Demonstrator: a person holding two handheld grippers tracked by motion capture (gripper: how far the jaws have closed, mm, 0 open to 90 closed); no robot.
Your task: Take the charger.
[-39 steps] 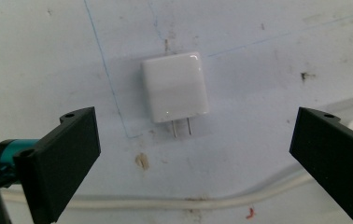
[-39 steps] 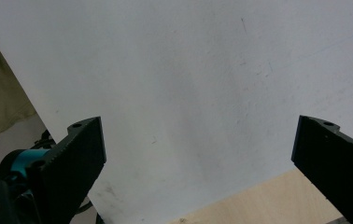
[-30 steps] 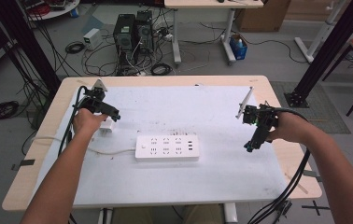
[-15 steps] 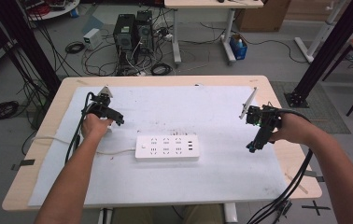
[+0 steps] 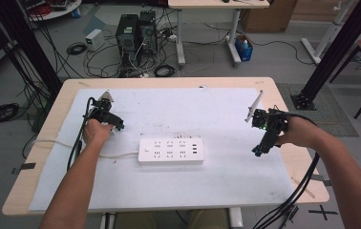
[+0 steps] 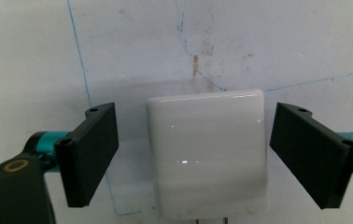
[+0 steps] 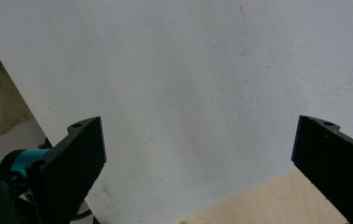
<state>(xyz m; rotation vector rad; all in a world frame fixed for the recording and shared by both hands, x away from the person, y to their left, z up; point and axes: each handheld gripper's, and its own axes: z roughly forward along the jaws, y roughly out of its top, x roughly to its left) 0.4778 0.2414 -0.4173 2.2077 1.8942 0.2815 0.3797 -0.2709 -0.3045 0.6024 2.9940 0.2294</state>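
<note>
White plug block (image 6: 207,151) lies on white mat (image 5: 217,107), between left gripper (image 6: 195,158) jaws – jaws closing in, not touching yet. Looks small, hard, shiny, slippery – grab flat sides. Right gripper (image 7: 198,172) wide apart, holding nothing.

Light wooden table (image 5: 291,157), rounded corners. White sheet (image 5: 217,114) covers most of the top, wood showing along the edges; faint blue pen lines and smudges on it. White power strip (image 5: 171,151) lies flat near the middle of the sheet, its white cable (image 5: 49,141) running off to the left edge. Small glossy white plug adapter (image 6: 207,149) lies on the sheet left of the strip.
</note>
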